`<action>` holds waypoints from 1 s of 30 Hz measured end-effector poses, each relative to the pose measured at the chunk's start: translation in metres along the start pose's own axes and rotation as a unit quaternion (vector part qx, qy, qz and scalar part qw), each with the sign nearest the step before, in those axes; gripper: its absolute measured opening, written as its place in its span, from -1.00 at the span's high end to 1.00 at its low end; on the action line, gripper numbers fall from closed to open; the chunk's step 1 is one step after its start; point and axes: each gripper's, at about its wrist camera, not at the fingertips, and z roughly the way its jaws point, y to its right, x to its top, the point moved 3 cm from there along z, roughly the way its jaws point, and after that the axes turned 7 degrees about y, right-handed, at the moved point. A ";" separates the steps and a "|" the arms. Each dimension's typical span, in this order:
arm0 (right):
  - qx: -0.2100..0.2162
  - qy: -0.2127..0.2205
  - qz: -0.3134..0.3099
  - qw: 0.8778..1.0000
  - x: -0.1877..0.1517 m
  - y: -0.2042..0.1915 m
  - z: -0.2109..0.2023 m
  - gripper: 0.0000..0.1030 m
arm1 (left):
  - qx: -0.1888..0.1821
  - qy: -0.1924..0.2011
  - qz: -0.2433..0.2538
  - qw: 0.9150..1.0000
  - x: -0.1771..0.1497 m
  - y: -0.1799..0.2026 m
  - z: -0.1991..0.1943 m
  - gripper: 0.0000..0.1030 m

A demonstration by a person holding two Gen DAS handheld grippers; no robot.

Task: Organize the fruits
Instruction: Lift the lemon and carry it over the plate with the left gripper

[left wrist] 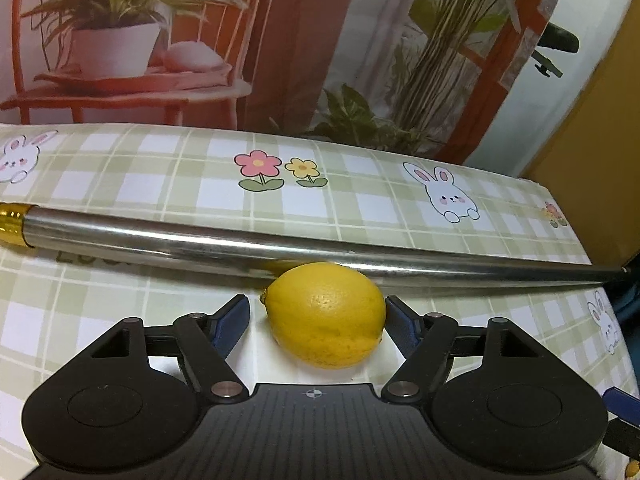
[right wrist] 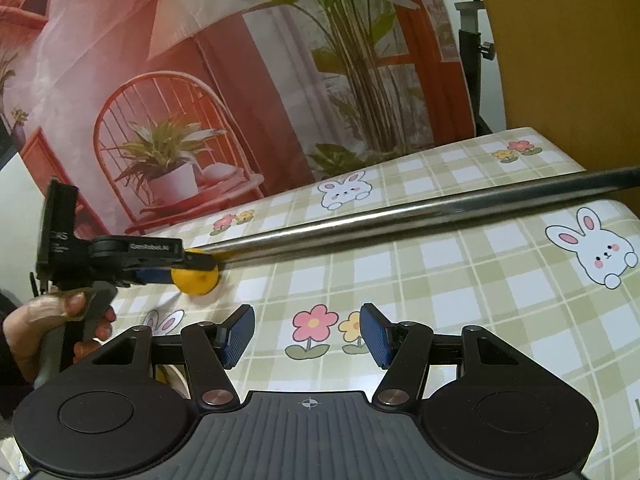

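Note:
A yellow lemon (left wrist: 325, 314) lies on the checked tablecloth (left wrist: 160, 168), against a long steel rod (left wrist: 200, 242). My left gripper (left wrist: 318, 320) is open with the lemon between its blue pads; the right pad touches the lemon, the left pad stands a little apart. In the right wrist view the lemon (right wrist: 196, 278) shows at the left, between the fingers of the left gripper (right wrist: 176, 268), held by a hand. My right gripper (right wrist: 307, 338) is open and empty above the cloth's flower print.
The steel rod (right wrist: 400, 216) runs across the table. A printed backdrop (left wrist: 280, 40) with plants and a chair stands behind the table. The table's right edge (left wrist: 592, 240) is close. A yellow object (right wrist: 162, 374) peeks from under my right gripper's left arm.

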 end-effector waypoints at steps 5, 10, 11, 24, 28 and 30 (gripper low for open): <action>0.000 0.000 -0.003 1.000 0.001 -0.002 -0.001 -0.08 | -0.005 -0.003 0.054 0.999 -0.005 0.011 -0.010 -0.31; -0.002 0.004 -0.004 1.000 0.002 -0.001 -0.004 -0.08 | -0.036 -0.007 0.066 0.997 -0.015 0.012 -0.042 -0.30; -0.002 0.004 -0.003 1.000 0.002 -0.001 -0.004 -0.08 | -0.041 -0.005 0.067 0.997 -0.017 0.012 -0.050 -0.30; 0.009 0.013 -0.003 1.000 0.003 -0.009 -0.020 -0.08 | -0.122 0.010 0.080 0.989 -0.068 0.014 -0.164 -0.30; 0.011 0.017 -0.004 1.000 0.004 -0.011 -0.024 -0.08 | -0.131 0.001 0.089 0.987 -0.088 0.019 -0.178 -0.30; 0.013 0.018 -0.005 1.000 0.004 -0.013 -0.026 -0.08 | -0.128 -0.008 0.095 0.987 -0.097 0.021 -0.180 -0.30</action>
